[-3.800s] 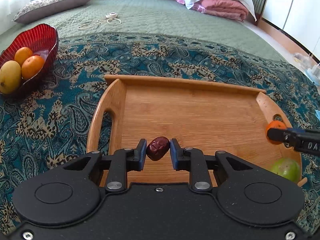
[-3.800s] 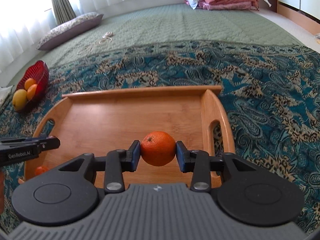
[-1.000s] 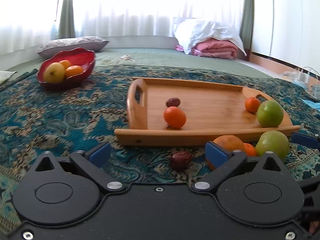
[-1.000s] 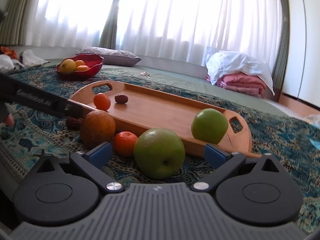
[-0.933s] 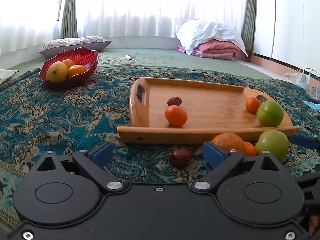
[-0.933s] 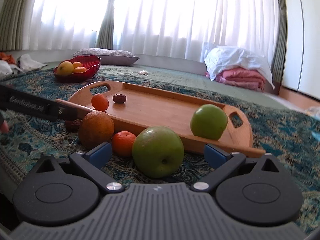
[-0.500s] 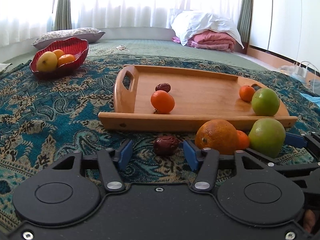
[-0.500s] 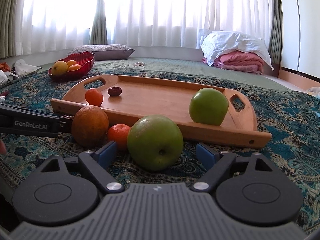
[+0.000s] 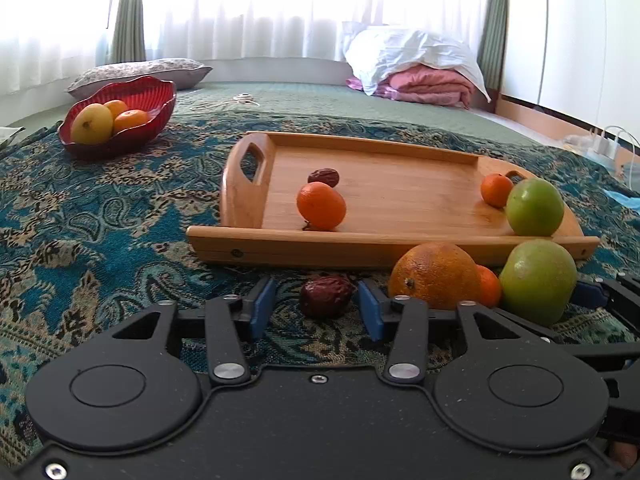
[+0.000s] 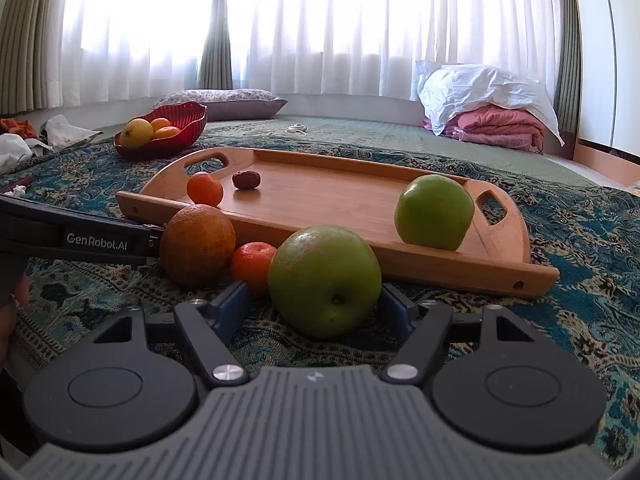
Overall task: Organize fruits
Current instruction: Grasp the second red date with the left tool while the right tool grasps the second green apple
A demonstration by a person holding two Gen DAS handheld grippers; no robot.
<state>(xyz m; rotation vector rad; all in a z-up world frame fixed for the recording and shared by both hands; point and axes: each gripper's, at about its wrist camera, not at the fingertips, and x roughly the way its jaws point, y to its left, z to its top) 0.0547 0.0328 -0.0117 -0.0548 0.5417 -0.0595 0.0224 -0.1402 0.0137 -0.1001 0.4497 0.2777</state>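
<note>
Item, left tool (image 9: 316,306): a second back we had its blue pads spread wide over the patterned teal bedspread (image 9: 100,232); they are now closing in on the wrinkled dark-red dried date (image 9: 326,295), which lies on the cloth between them, just in front of the near rim of the bamboo serving tray (image 9: 280,246). A sliver of cloth shows on either side of the date, so we judge it framed, not yet pinched.

Item, right tool (image 10: 316,308): likewise wide a second back, now closing on the large green apple (image 10: 325,280) resting on the bedspread. The pads sit hard against its flanks; we cannot tell whether they press yet.

Item, already on the tray: a second dried date (image 9: 323,177), a small orange mandarin (image 9: 321,205), another mandarin (image 9: 496,189), a second green apple (image 9: 535,207).

Item, loose on the bedspread: a big rough-skinned orange (image 10: 197,245) and a small mandarin (image 10: 253,261), touching each other beside the apple.

Item, red scalloped glass bowl (image 10: 160,130), well apart at far left, holding yellow and orange fruit.

Meaning for the task: we read two pick-ups beginning at once, date and apple, with two loose fruits left after them.

Writing: white "GenRobot.AI" (image 10: 97,242) on the side of the left tool, seen from the right wrist. No other legible label.
</note>
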